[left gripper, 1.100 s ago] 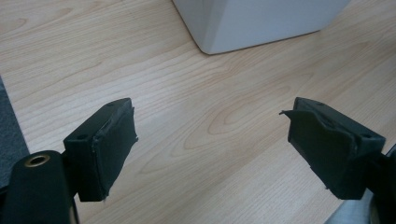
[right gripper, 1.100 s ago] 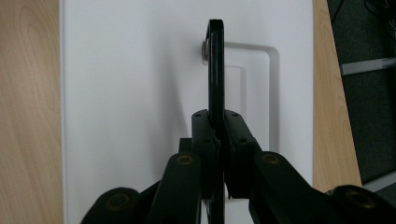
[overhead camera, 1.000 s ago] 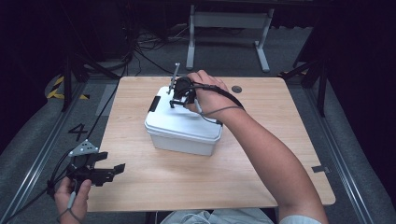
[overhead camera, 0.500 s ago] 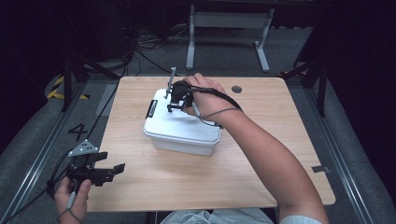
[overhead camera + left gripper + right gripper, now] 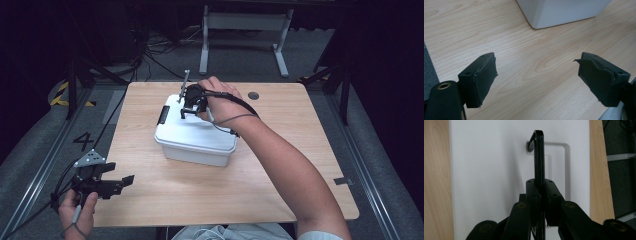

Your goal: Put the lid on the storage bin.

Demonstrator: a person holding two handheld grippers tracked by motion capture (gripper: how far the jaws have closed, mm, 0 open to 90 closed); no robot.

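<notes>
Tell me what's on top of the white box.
On the box lid, a black handle stands raised, pinched by the right claw. The box is closed, so its contents are hidden.

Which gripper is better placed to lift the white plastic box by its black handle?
Right. The right gripper is shut on the black handle atop the white plastic box; the left gripper hangs open at the table's near-left edge.

High view: looking down and forward over the table (image 5: 280, 190).
Left gripper view: skimming the tabletop, facing the white box (image 5: 564, 12).
Right gripper view: looking down, close above the box lid.
Shared: box and table.
</notes>
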